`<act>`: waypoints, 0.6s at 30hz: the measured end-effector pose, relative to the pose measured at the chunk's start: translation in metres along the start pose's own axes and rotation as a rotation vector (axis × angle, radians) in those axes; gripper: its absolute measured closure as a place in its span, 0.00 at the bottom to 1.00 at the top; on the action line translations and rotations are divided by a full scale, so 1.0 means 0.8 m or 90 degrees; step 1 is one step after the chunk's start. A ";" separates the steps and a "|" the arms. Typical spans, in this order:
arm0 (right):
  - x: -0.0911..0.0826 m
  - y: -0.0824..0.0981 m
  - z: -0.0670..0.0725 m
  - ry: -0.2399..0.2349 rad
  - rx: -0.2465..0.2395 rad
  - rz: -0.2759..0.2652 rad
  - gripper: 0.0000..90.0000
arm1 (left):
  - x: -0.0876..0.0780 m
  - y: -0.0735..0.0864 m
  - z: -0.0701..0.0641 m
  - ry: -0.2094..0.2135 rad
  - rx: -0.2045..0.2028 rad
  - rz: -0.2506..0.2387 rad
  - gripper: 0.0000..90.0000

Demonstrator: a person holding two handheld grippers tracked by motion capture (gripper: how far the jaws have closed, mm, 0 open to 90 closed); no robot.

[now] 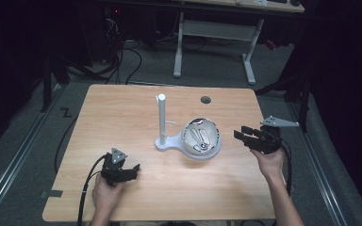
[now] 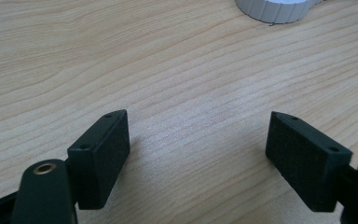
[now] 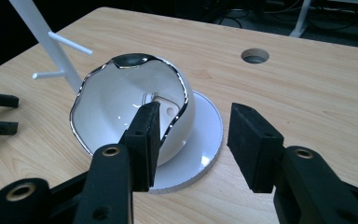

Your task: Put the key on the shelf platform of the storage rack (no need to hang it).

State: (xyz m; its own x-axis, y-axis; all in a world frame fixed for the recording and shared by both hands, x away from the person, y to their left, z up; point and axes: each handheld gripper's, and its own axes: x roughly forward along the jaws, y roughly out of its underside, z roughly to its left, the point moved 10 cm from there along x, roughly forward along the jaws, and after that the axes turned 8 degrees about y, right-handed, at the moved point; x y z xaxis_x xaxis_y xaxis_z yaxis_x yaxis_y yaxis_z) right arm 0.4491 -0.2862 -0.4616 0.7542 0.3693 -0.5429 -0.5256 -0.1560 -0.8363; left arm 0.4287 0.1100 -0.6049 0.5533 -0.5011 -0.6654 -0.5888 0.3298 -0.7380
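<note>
A white egg-shaped shell with a wavy chrome rim (image 1: 201,136) (image 3: 116,102) rests tilted on the round white disc (image 3: 200,144) of a stand, and its opening faces up. A thin white post with small pegs (image 1: 161,117) (image 3: 51,42) rises from the stand's left end. My right gripper (image 1: 238,134) (image 3: 193,135) hovers just right of the shell, open, with only bare table between its pads. My left gripper (image 1: 134,170) (image 2: 198,140) sits low over the table's front left, open and holding nothing. The disc's edge (image 2: 275,9) lies far ahead of it.
The wooden table (image 1: 122,108) has a round cable hole (image 1: 205,100) (image 3: 255,55) behind the shell. Cables trail from both grippers off the front edge. A white desk frame (image 1: 217,33) and floor cables stand beyond the table's far side.
</note>
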 end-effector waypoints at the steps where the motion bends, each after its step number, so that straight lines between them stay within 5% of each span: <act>1: -0.002 0.002 -0.004 0.002 0.006 -0.001 0.61 | 0.000 0.000 0.000 0.000 0.001 0.000 0.25; 18: -0.019 0.029 -0.013 -0.009 0.057 -0.009 0.60 | 0.000 0.000 0.000 -0.001 0.000 0.000 0.24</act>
State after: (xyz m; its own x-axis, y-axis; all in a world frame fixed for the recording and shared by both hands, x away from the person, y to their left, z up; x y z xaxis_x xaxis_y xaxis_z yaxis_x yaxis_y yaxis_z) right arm 0.4300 -0.3051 -0.4735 0.7565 0.3839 -0.5295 -0.5485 -0.0685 -0.8333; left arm 0.4287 0.1100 -0.6049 0.5543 -0.4995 -0.6658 -0.5885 0.3304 -0.7379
